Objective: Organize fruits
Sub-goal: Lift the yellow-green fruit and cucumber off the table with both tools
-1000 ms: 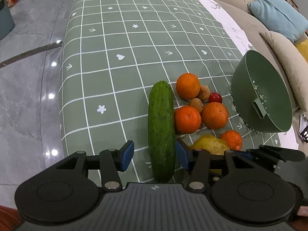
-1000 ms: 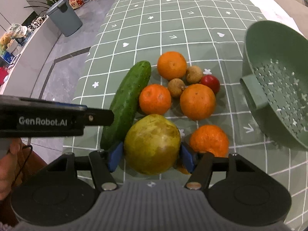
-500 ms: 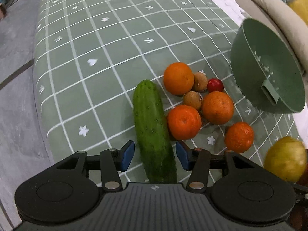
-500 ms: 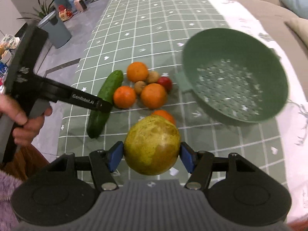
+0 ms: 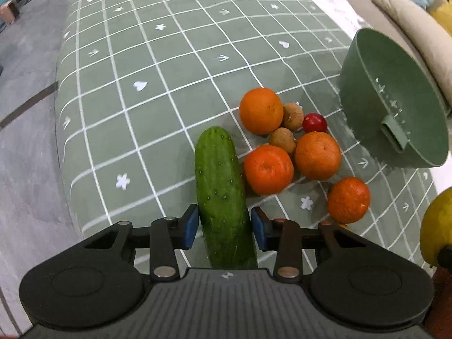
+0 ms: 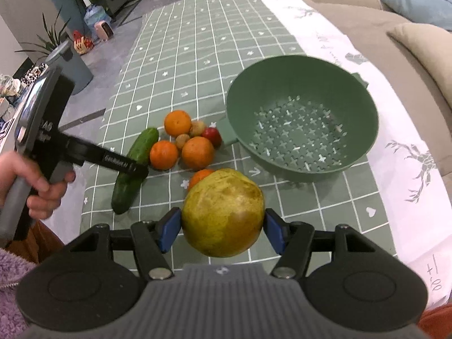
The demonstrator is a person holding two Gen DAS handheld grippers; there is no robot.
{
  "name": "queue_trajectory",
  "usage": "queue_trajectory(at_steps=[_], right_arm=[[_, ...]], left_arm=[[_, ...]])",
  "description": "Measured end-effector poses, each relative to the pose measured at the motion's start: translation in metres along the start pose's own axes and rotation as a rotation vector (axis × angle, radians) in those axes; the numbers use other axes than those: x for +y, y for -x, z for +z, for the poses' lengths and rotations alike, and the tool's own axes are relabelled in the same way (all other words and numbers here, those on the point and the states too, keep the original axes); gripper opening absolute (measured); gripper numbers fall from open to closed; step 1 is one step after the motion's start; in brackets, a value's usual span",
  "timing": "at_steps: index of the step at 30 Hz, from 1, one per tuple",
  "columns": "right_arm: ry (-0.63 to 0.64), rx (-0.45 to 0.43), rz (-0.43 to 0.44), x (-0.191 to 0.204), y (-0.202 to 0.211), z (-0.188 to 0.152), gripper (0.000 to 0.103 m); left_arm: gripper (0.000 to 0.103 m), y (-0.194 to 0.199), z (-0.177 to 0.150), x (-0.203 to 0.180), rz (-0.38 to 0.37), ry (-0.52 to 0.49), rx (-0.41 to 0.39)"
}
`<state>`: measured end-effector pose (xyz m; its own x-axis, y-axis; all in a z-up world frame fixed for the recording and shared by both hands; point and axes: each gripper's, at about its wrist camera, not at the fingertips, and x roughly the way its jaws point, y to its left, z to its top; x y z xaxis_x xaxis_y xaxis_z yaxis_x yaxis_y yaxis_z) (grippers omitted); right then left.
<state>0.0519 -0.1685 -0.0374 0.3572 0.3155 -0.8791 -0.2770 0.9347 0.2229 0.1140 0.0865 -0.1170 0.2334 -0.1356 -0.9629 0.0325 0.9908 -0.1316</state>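
Pear (image 6: 223,212) sits pinched between the blue pads of the right tool (image 6: 223,230), raised clear of the worktop (image 6: 197,42) and facing the green colander (image 6: 302,118), which reads as the container the fruit is meant to go into; holding it by its widest part keeps a round, heavy fruit from rolling out of the grip. The colander is empty and its mouth is open toward the tool, so the path over its near rim looks free. The left tool (image 5: 223,227) has its pads on either side of the cucumber (image 5: 221,195), close against the skin near the lower end, though whether they are truly pressing or just touching I cannot tell; the cucumber lies flat on the green checked cloth. Just beside it is the cluster yet to be sorted: three oranges (image 5: 261,111) huddled together with two small brown fruits (image 5: 282,139) and a red one (image 5: 314,122) between them, and a fourth orange (image 5: 349,200) a little apart, nearer the pear. The closest orange touches the cucumber's side, so lifting the cucumber could nudge it and set the pile rolling. A sofa with cushions (image 6: 423,45) runs along the far side of the worktop, behind the colander.
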Motion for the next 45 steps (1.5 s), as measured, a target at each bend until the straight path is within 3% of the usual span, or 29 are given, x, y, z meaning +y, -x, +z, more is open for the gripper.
queue_trajectory(at_steps=[10, 19, 21, 24, 38, 45], right_arm=[[-0.027, -0.061, 0.014, -0.012, 0.018, -0.008, 0.060], [-0.038, -0.104, 0.020, -0.022, 0.036, -0.017, 0.060], [-0.041, -0.105, 0.022, -0.024, 0.037, -0.018, 0.060], [-0.046, -0.100, 0.032, -0.024, 0.035, -0.021, 0.060], [-0.096, -0.024, 0.075, -0.023, 0.020, -0.046, 0.060], [-0.109, 0.009, 0.079, -0.024, 0.015, -0.053, 0.060]], left_arm=[[0.043, 0.045, -0.020, -0.012, -0.087, 0.117, -0.038], [0.041, 0.077, -0.021, -0.015, -0.232, 0.264, -0.053], [0.041, 0.075, -0.020, -0.020, -0.202, 0.233, -0.053], [0.041, 0.064, -0.024, -0.028, -0.140, 0.201, 0.015], [0.040, 0.012, -0.084, -0.061, -0.026, 0.055, 0.216], [0.043, 0.006, -0.083, -0.066, -0.014, 0.019, 0.218]])
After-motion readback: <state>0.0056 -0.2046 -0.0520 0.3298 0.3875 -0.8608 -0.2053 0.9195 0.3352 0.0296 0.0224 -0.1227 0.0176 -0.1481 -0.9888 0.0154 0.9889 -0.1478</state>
